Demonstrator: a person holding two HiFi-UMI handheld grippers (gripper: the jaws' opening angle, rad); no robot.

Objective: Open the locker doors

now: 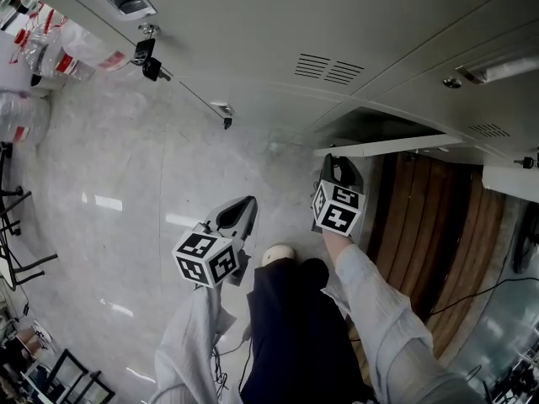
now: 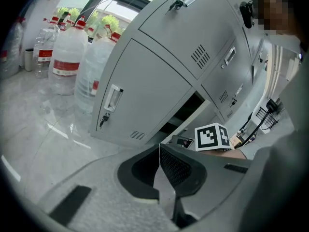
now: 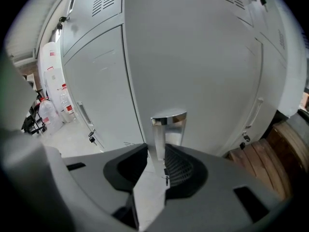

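Observation:
Grey lockers point(image 1: 278, 49) fill the top of the head view. One low door point(image 1: 389, 146) stands partly open, with a dark compartment point(image 1: 370, 126) behind it. My right gripper point(image 1: 337, 168) is at that door's free edge. In the right gripper view its jaws point(image 3: 161, 151) are shut on the door's chrome handle point(image 3: 168, 124). My left gripper point(image 1: 242, 215) hangs over the floor to the left, apart from the lockers. Its pads point(image 2: 159, 151) meet with nothing between them. The left gripper view shows the open gap point(image 2: 186, 112) and a closed door point(image 2: 145, 91) with a key point(image 2: 102, 120).
Large water bottles point(image 2: 65, 57) stand on the marble floor left of the lockers, and appear again as water bottles point(image 1: 46, 49) at the head view's top left. Wooden boards point(image 1: 421, 225) lie on the right. The person's leg and shoe point(image 1: 278, 256) are between the grippers. Chair legs point(image 1: 17, 259) are at far left.

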